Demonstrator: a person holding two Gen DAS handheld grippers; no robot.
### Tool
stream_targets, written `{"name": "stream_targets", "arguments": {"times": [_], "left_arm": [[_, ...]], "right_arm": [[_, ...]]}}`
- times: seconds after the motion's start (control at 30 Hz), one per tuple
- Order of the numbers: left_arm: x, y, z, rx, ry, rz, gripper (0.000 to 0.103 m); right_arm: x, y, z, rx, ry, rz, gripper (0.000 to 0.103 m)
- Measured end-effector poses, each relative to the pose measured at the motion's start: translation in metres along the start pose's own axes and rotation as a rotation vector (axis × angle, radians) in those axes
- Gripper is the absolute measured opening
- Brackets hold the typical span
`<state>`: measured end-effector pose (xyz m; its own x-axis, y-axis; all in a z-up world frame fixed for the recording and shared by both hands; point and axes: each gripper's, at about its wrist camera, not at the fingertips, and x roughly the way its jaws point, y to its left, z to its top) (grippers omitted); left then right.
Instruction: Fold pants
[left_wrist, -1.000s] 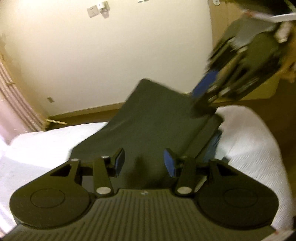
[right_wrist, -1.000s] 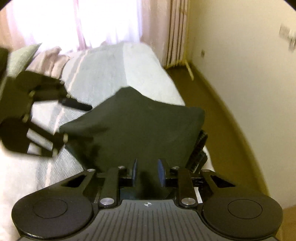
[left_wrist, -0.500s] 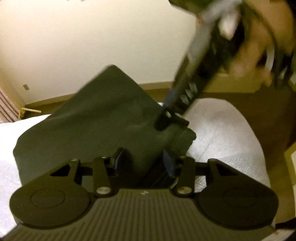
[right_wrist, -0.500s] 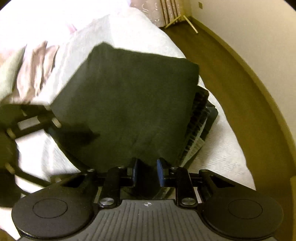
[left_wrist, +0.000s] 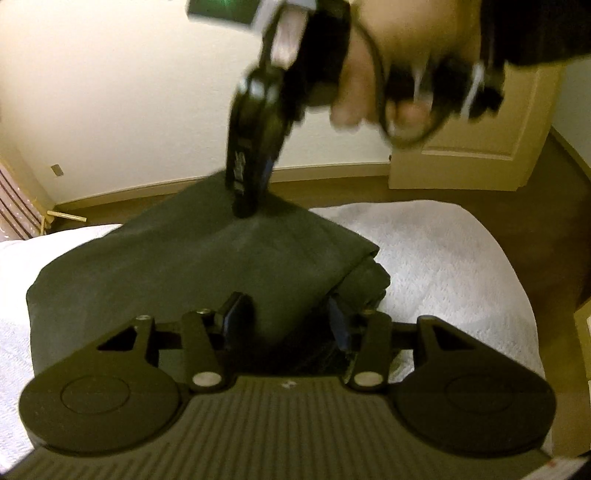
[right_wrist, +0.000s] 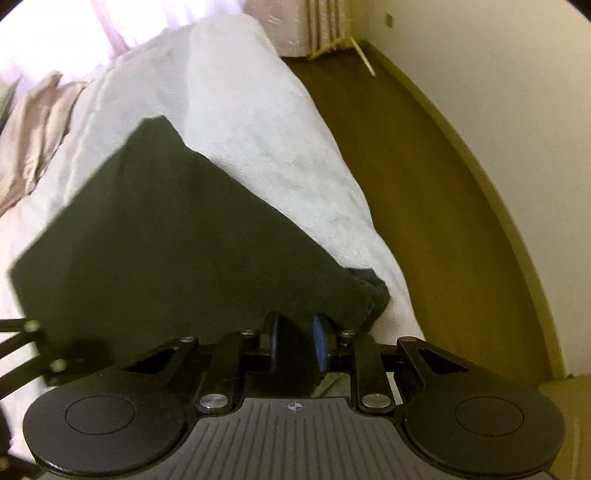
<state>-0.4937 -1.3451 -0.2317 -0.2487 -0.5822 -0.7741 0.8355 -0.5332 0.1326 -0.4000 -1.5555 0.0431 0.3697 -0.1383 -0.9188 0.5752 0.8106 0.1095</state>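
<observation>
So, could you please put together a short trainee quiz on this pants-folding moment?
1. True or false: the pants lie on bare floor.
2. Which claw pinches the far edge of the cloth: A left, B right?
3. Fill in: the bedspread is ___ in colour.

Key: 1 false, they lie on the bed. 2 B, the right claw; the left claw stands wider, around the near fold. 3 white.

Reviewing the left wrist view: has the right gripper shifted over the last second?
Yes. The right gripper has swung from the door side leftward and down, and now stands over the black pants, in front of the wall baseboard.
</observation>
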Motion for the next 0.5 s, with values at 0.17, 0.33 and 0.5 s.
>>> {"name": "stream_targets", "arguments": {"times": [0.17,0.33,0.5], "left_arm": [[0.0,0.0,0.007,-0.011,0.013,-0.007,0.043],[0.003,0.003,0.001,0.008,0.022,-0.009,0.043],[0.005,-0.002,-0.004,0.012,0.007,0.002,0.043]], "right_arm": [[-0.005,-0.021,-0.007,0.072,-0.029,0.044,0.018],[-0.046,-0.017,0.006,0.118,-0.075,0.11,0.018],[-0.009,-0.018,0.022,0.129,-0.045,0.078,0.018]]}}
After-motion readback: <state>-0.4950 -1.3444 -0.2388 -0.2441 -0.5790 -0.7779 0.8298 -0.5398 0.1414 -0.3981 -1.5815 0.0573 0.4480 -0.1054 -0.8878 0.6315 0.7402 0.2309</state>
